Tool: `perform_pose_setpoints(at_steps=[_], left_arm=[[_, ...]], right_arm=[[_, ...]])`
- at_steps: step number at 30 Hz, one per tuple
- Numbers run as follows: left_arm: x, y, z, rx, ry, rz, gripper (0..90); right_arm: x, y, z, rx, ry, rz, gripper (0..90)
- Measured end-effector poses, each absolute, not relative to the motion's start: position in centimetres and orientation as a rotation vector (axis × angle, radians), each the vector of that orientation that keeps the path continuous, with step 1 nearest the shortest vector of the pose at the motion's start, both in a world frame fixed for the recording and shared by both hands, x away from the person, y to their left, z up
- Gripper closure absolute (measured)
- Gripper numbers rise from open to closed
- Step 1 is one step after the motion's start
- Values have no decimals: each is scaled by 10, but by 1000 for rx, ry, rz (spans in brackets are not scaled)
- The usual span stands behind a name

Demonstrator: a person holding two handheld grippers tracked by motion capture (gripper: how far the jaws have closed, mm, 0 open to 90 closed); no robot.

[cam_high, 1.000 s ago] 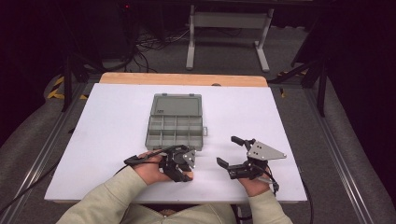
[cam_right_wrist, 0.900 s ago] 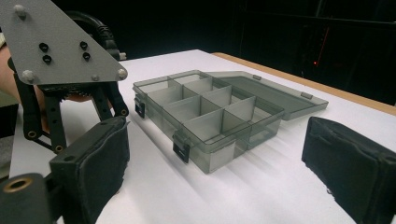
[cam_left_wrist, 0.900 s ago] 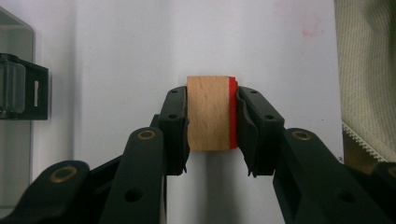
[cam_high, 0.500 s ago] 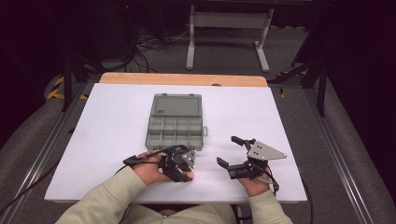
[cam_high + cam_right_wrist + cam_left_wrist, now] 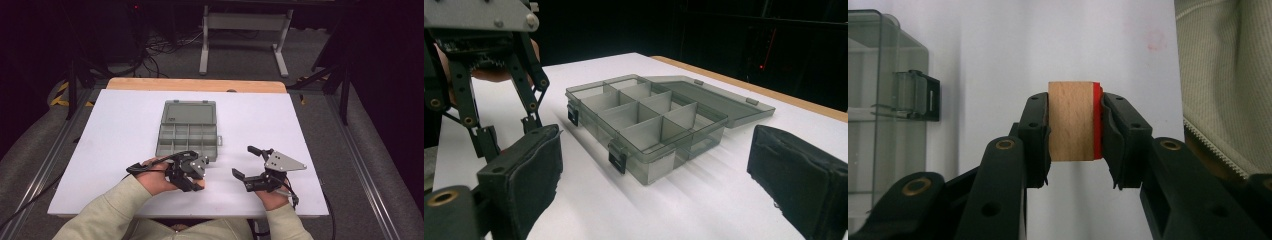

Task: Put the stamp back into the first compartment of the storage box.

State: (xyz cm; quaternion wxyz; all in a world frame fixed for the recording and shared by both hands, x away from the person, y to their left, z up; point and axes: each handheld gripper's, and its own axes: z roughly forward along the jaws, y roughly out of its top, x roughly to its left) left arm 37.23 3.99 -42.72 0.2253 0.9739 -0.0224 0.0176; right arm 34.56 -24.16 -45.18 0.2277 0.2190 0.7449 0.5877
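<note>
The left gripper (image 5: pixel 1072 125) clamps a wooden block (image 5: pixel 1070 121); right gripper (image 5: pixel 251 166) fingers wide. Next, carry it to the box (image 5: pixel 187 129) at 12 o'clock.

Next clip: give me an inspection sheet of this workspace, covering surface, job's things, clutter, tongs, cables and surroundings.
Surface: white table, wooden strip along the far edge.
Job's things: grey box at the middle, lid laid open flat, compartments look empty; wooden block with a red face, clamped in the left tongs.
Clutter: nothing seen.
Tongs: left tongs shut on the block, just in front of the box; right tongs open, nothing between the pads, facing the box.
Cables: black cable looping from the left tongs over the hand; loose cables on the floor beyond the table.
Surroundings: dark room, grey metal stand behind the table, carpet floor.
</note>
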Motion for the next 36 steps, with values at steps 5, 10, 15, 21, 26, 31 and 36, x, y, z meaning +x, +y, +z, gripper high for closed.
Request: perform_pose_setpoints(at_steps=[5,10,15,21,26,31,36], left_arm=[[372,44,-421,2682,-56,61,659],[373,49,-412,2668,-54,82,659],[374,54,-406,2659,-45,97,659],[376,60,-399,2642,-43,125,659],[379,67,-394,2633,-33,159,659],[385,73,-389,2626,-11,172,659],[393,81,-383,2622,24,191,660]], right_arm=[[346,-242,-452,606,2051,1619,78],[346,-242,-452,608,2051,1620,78],[346,-242,-452,609,2051,1616,78],[346,-242,-452,609,2052,1617,78],[346,-242,-452,610,2052,1617,78],[346,-242,-452,608,2053,1616,78],[346,-242,-453,608,2054,1616,78]])
